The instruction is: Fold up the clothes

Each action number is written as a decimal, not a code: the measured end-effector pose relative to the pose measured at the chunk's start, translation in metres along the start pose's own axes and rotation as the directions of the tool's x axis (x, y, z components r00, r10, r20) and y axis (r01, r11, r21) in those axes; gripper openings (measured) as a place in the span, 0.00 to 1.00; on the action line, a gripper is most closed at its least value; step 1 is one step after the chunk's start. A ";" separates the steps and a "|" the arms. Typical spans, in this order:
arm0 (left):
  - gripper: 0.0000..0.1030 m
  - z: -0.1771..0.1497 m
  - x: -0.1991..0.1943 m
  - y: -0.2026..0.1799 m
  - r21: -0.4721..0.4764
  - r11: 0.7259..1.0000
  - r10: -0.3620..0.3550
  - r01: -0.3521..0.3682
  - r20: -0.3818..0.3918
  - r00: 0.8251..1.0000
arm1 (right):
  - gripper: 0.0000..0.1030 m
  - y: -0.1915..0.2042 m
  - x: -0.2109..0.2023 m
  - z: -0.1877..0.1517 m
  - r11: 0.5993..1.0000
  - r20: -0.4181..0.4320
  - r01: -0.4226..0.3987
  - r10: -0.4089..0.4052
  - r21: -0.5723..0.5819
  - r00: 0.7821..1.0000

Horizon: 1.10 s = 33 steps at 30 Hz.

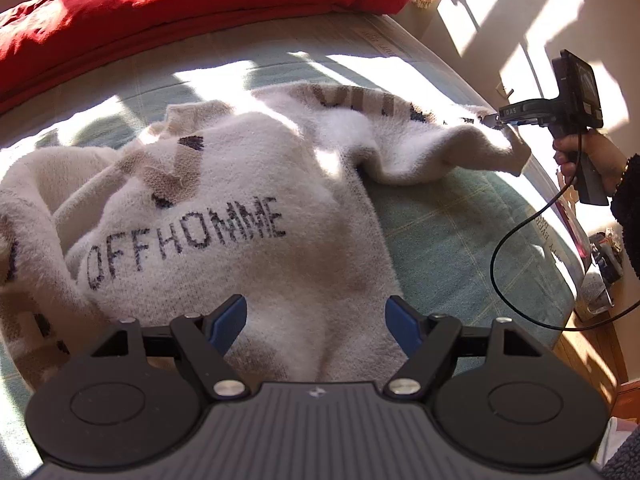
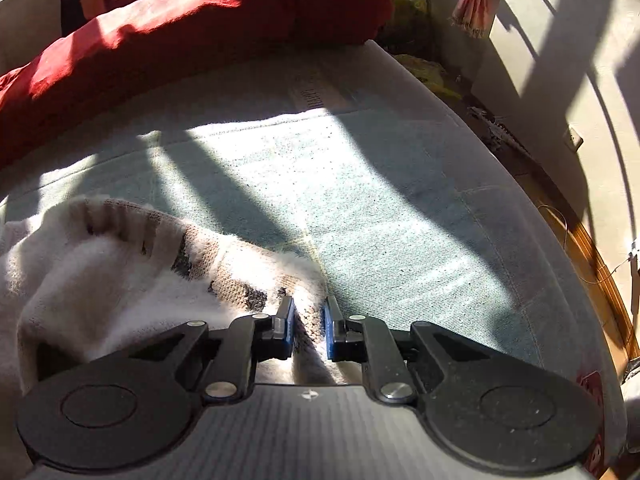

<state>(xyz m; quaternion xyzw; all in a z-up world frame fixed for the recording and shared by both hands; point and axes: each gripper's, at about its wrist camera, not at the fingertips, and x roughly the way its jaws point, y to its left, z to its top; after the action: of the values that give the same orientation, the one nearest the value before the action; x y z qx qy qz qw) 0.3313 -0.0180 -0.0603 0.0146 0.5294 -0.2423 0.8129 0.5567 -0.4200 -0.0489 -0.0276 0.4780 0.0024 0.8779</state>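
- Your sweater (image 1: 224,216) lies rumpled, lettered side up, on the green-covered bed (image 1: 460,240), so by the look of it no fold is made yet
- Your right tool (image 2: 308,328) is clamped on a patterned edge of the sweater, which looks like the sleeve (image 1: 432,148) drawn out toward the bed's side
- Your left tool (image 1: 316,324) hangs over the body with its jaws wide apart, holding nothing
- The other sleeve is bunched at the far left
- Left to do, I judge: flatten it, bring both sleeves in, fold the body
- The red duvet (image 1: 180,4) is well apart
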 end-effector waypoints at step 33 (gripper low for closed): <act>0.74 0.021 0.020 -0.003 0.066 0.998 -0.020 0.020 -0.003 1.000 | 0.42 -0.091 0.093 -0.054 0.684 0.077 -0.148 0.133 0.714 0.988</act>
<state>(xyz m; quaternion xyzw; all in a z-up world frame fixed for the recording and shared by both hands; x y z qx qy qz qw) 0.3546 -0.0348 -0.0678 0.0365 0.5220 -0.2679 0.8089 0.5652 -0.5157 -0.1521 0.3537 0.4333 -0.1166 0.8207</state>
